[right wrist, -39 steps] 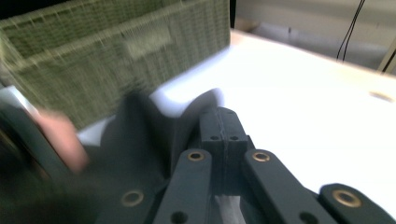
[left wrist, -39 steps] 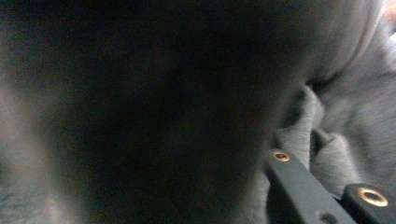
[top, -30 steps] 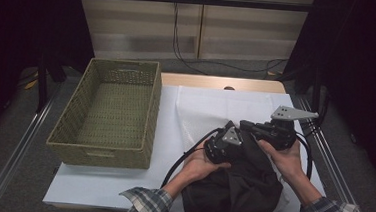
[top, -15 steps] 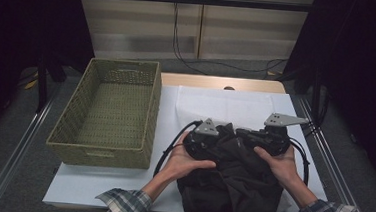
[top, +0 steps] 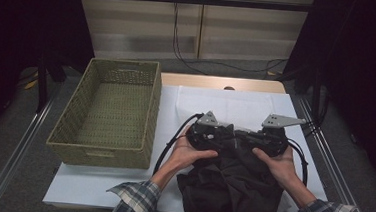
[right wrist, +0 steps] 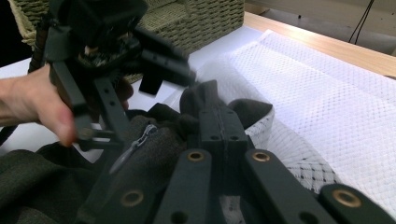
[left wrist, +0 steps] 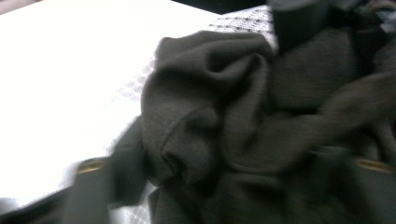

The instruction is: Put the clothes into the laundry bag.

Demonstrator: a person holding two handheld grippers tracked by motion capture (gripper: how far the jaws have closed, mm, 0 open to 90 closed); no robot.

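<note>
the left hand-held gripper has slid left since a second ago, its jaws just closing partway around a fold of the dark garment without pinching it. the right hand-held gripper stays clenched on the garment's edge, bunched on the worktop beside the wicker basket; spreading looks underway.

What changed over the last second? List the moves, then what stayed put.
The left hand-held gripper swung left and away from the right hand-held gripper, spreading the top of the dark crumpled fabric garment. Its jaws have just been closing again, cloth between them. The right one stayed shut on the garment; the green woven basket and white mesh sheet kept still.
</note>
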